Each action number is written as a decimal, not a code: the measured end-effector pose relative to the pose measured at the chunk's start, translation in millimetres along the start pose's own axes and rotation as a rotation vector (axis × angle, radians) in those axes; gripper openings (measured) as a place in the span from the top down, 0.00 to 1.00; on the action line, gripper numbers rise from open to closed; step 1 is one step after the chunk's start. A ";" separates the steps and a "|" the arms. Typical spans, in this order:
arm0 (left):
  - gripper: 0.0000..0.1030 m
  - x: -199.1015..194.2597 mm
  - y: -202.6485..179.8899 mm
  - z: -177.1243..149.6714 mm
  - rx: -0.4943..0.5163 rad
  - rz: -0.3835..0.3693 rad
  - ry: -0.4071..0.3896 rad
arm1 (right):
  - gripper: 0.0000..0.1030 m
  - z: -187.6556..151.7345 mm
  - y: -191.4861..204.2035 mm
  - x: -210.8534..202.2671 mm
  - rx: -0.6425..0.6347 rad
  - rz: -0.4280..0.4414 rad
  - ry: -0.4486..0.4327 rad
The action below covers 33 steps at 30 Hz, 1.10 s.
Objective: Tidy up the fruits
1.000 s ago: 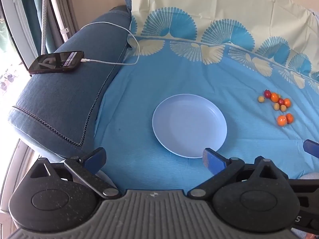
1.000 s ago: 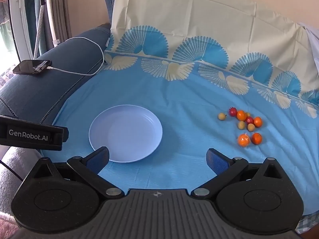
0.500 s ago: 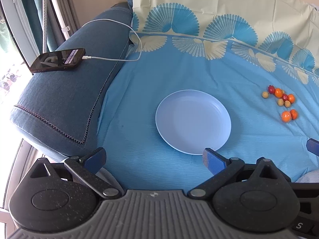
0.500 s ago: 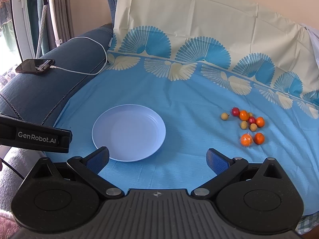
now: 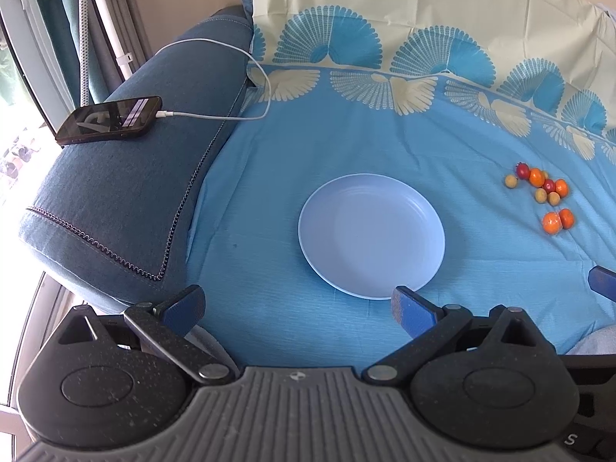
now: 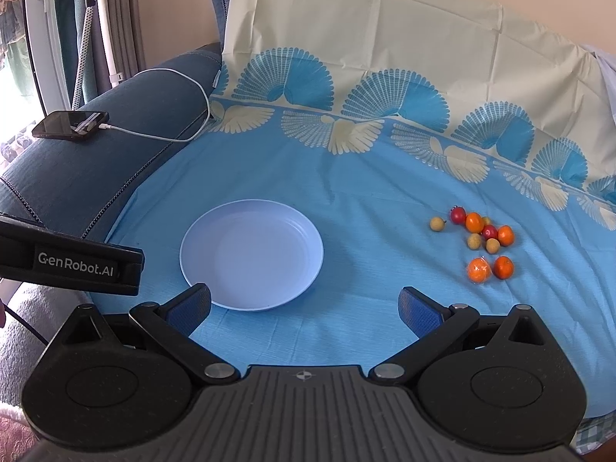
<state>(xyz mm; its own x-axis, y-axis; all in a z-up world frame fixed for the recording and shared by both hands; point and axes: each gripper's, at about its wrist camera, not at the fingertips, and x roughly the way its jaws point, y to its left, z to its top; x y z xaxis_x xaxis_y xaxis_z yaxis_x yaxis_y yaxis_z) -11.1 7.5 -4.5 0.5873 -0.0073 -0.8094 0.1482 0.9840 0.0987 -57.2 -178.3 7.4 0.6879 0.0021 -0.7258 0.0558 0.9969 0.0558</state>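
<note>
An empty pale blue plate point(image 5: 371, 240) point(image 6: 252, 254) lies on the blue patterned cloth point(image 5: 385, 146) point(image 6: 365, 177). To its right sits a cluster of several small fruits point(image 5: 544, 194) point(image 6: 483, 240): orange, red and yellowish ones. My left gripper point(image 5: 296, 306) hovers open at the plate's near edge, nothing between its fingers. My right gripper point(image 6: 304, 306) is open too, near the plate's front right, well short of the fruits. The left gripper's body point(image 6: 73, 265) shows at the left of the right wrist view.
A dark phone point(image 5: 109, 119) point(image 6: 71, 125) on a white charging cable point(image 5: 223, 115) point(image 6: 181, 77) rests on the blue sofa armrest point(image 5: 127, 192) at the left. The cloth runs up the sofa back point(image 6: 385, 38) behind. Curtains and a window are at far left.
Both grippers have drifted slightly; in the left wrist view the plate and fruits shifted a little left and up. Both stay open and nothing was picked up.
</note>
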 end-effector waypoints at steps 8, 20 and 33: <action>0.00 -0.6 -1.8 2.9 0.013 0.014 -0.003 | 0.00 0.3 -0.8 0.8 0.008 -0.001 0.004; 0.00 13.0 -11.2 11.2 0.044 0.044 0.026 | 0.00 -0.1 -8.5 10.3 0.038 0.014 0.018; 0.00 26.5 -23.5 18.6 0.070 0.057 0.059 | 0.00 2.1 -22.6 29.6 0.092 0.023 0.047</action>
<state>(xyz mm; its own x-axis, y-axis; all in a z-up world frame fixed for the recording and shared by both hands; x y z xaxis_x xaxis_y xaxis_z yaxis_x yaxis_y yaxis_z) 15.8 -19.2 -17.5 0.5487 0.0613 -0.8338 0.1721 0.9677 0.1844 -36.6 -201.0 -13.9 0.6555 0.0309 -0.7546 0.1078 0.9851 0.1340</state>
